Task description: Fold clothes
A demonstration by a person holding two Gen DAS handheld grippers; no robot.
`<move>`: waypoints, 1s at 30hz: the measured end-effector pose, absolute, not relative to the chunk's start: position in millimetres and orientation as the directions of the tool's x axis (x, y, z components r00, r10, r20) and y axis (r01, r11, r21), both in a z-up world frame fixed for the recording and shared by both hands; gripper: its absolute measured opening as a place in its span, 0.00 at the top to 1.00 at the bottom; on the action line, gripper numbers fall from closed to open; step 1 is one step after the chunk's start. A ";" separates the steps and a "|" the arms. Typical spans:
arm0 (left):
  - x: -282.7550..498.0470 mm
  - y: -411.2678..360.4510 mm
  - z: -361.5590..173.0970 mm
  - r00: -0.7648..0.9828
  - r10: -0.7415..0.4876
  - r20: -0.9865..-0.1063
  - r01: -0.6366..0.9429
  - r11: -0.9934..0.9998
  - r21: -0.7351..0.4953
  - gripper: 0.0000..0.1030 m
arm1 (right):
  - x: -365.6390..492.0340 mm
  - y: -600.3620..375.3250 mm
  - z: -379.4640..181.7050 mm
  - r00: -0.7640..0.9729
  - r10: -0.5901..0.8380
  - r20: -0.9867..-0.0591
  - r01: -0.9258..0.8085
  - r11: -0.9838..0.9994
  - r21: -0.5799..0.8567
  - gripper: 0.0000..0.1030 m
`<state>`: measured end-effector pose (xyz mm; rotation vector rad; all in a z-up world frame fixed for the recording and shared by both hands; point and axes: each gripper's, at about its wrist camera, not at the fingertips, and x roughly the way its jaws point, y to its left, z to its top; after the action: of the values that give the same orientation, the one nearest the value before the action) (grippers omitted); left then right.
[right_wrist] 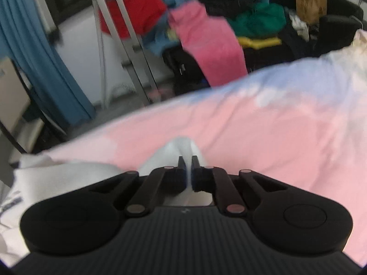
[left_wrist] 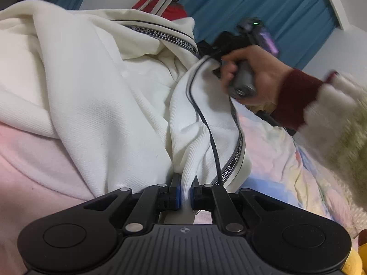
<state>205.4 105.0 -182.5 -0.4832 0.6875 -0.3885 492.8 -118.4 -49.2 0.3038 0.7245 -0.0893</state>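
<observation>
Cream-white ribbed knit, the garment (left_wrist: 96, 87) lies heaped over a bed cover (right_wrist: 263, 137) of washed pink, blue and pale yellow; a dark tape trim (left_wrist: 231, 162) printed "NOT-SIMPLE" runs along its edge. Which part of the garment each end is cannot be told from here.

The left gripper (left_wrist: 185, 194) has its jaws pinched nearly together on a gathered fold of the knit, close to the trim. In the left wrist view the right gripper (left_wrist: 220, 55), carried in a hand (left_wrist: 252, 73) with a dark red cuff (left_wrist: 296, 98) under a fluffy pale sleeve (left_wrist: 339, 123), bites the trimmed edge further along. In its own view the right gripper's pads (right_wrist: 182, 174) are closed on a thin ridge of white cloth, with the bed cover spread out beyond.

The step in hand looks like the opening of a fold: both ends of one edge are gripped and the cloth between them is slack and twisted. The next move probably calls for drawing the two grippers apart to take out the twist, then lifting and laying the edge flat on the bed cover, keeping both grips firm so the heavy knit does not slip free.

Beyond the bed, blurred, stand blue curtains (right_wrist: 39, 57), a pink garment (right_wrist: 206, 43) and piled red, green and yellow clothes.
</observation>
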 end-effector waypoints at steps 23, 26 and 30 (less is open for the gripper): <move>159.8 70.7 -147.9 0.752 -0.411 -0.515 0.239 0.899 -0.368 0.82 | 202.5 -434.5 -128.1 0.836 0.017 -0.548 0.489 0.427 0.760 0.91; 152.5 68.3 -148.0 0.753 -0.390 -0.530 0.210 0.906 -0.368 0.82 | 197.2 -443.9 -140.2 0.848 0.101 -0.521 0.464 0.335 0.820 0.85; 151.3 70.0 -149.9 0.760 -0.376 -0.530 0.191 0.909 -0.371 0.82 | 204.0 -445.2 -149.6 0.871 0.153 -0.466 0.411 0.292 0.864 0.47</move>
<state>151.3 70.0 -149.9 -0.3052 0.6377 -0.3143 204.0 -445.2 -149.6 1.2789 0.5197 -0.1822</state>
